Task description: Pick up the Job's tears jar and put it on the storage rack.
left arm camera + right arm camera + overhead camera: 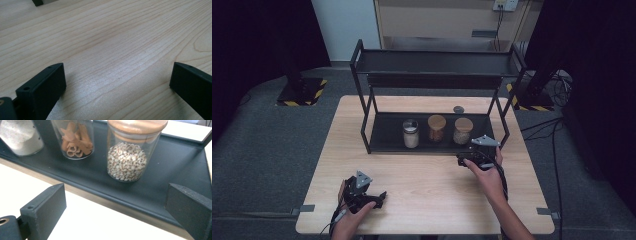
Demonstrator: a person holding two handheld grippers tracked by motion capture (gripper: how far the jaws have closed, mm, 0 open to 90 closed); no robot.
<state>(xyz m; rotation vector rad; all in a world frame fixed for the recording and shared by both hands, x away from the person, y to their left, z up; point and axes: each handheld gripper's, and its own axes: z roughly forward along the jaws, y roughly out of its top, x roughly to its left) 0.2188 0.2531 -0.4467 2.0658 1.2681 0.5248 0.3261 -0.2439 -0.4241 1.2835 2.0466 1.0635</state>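
Three glass jars stand in a row on the lower tray of a black metal two-tier rack (432,80) at the far side of the light wooden tabletop (432,195). Counting from the rack's left post: a jar of white powder with a silver metal lid (410,133), a cork-lidded jar of brown cinnamon-like sticks (436,128), and a cork-lidded jar of pale round grains (462,131). In the right gripper view the first two jars are cut off at the top edge, so their lids are out of frame. One small dark round object (458,109) lies behind the rack; what it is cannot be made out.

Two handheld grippers are in view. The right gripper (115,212) hovers just before the rack's front lip, facing the grain jar, its black fingers (45,207) wide apart and holding nothing. The left gripper (117,87) rests low over bare wood, well apart from the rack, its fingers likewise spread with nothing between them.
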